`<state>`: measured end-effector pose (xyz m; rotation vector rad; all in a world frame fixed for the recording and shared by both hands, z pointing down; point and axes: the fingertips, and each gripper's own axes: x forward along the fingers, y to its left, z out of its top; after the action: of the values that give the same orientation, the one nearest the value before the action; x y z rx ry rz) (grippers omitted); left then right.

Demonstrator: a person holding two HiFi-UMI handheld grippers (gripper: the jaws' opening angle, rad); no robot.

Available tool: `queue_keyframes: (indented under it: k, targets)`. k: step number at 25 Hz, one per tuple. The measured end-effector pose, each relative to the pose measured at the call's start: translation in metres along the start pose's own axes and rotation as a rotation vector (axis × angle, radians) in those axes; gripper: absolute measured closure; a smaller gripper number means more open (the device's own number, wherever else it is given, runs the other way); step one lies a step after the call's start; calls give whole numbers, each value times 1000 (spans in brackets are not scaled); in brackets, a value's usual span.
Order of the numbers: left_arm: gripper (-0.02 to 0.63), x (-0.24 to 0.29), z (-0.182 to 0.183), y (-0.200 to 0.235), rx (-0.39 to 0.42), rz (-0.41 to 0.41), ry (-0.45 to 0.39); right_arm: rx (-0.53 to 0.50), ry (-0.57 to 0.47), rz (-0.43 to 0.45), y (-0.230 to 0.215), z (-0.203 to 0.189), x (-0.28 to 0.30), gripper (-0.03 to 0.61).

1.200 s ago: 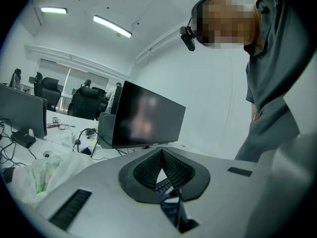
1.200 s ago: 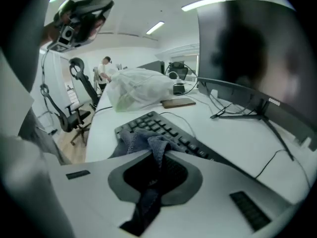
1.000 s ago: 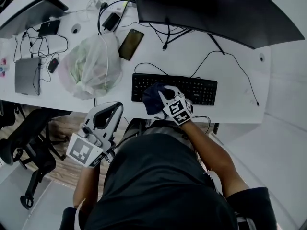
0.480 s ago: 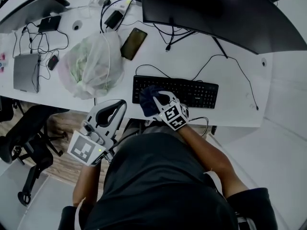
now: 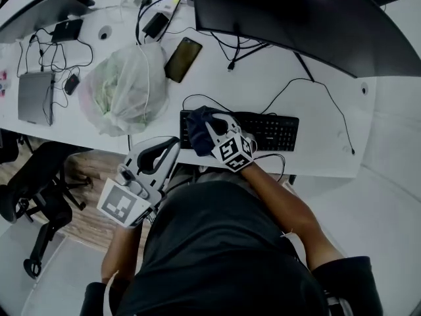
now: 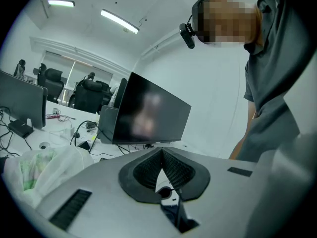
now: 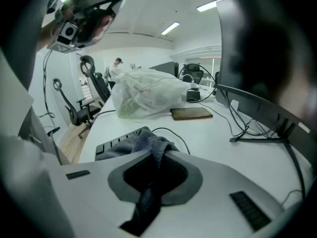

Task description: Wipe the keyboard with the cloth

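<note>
A black keyboard (image 5: 273, 130) lies near the front edge of the white desk (image 5: 263, 84). My right gripper (image 5: 212, 125) is shut on a dark blue cloth (image 5: 197, 127) and presses it onto the keyboard's left end. In the right gripper view the cloth (image 7: 148, 145) bunches out from between the jaws over the keyboard (image 7: 111, 144). My left gripper (image 5: 164, 149) hangs off the desk's front edge, shut with nothing in it; its jaws (image 6: 161, 155) meet at the tips.
A white plastic bag (image 5: 125, 87) sits left of the keyboard, with a phone (image 5: 183, 59) behind it. A large monitor (image 5: 296, 15) stands at the back. Cables, a laptop (image 5: 34, 97) and small devices lie at the far left. An office chair (image 5: 39, 189) stands below the desk.
My right gripper has slid left along the keyboard with the cloth, from the middle-left keys to the left end. The left gripper has edged a little toward the desk.
</note>
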<state>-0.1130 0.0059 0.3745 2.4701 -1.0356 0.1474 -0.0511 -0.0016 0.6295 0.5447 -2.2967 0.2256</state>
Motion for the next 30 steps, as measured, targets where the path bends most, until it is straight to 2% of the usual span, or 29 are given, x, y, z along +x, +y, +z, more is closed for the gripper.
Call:
queue_keyframes:
  k: [3, 5, 8, 12, 14, 17, 20, 22, 24, 26, 28, 30]
  targets:
    - [607, 1, -2, 2, -16, 5, 9, 12, 7, 100, 34, -7, -8, 551]
    - [607, 3, -2, 6, -17, 6, 13, 28, 16, 126, 32, -8, -5, 551]
    - [607, 9, 0, 8, -9, 0, 15, 50, 21, 94, 3, -2, 5, 551]
    - [607, 16, 4, 7, 2, -13, 15, 84, 2, -4, -44, 6, 10, 551]
    - [607, 16, 4, 5, 4, -14, 17, 83, -1, -34, -51, 7, 7, 551]
    - [607, 10, 3, 5, -1, -6, 20, 55, 15, -17, -27, 2, -1, 551]
    - [607, 5, 5, 7, -3, 7, 13, -68, 51, 67, 18, -4, -4, 551]
    - [607, 2, 6, 7, -2, 9, 15, -87, 39, 90, 29, -2, -5, 551]
    - [607, 0, 5, 6, 1, 8, 18, -15, -12, 20, 1, 9, -6, 551]
    - [607, -1, 3, 6, 4, 7, 17, 13, -41, -78, -43, 20, -3, 551]
    - [607, -2, 1, 4, 7, 5, 12, 35, -4, -131, -73, 16, 3, 551]
    - [607, -3, -1, -1, 7, -1, 9, 67, 29, -136, -67, 5, 5, 551]
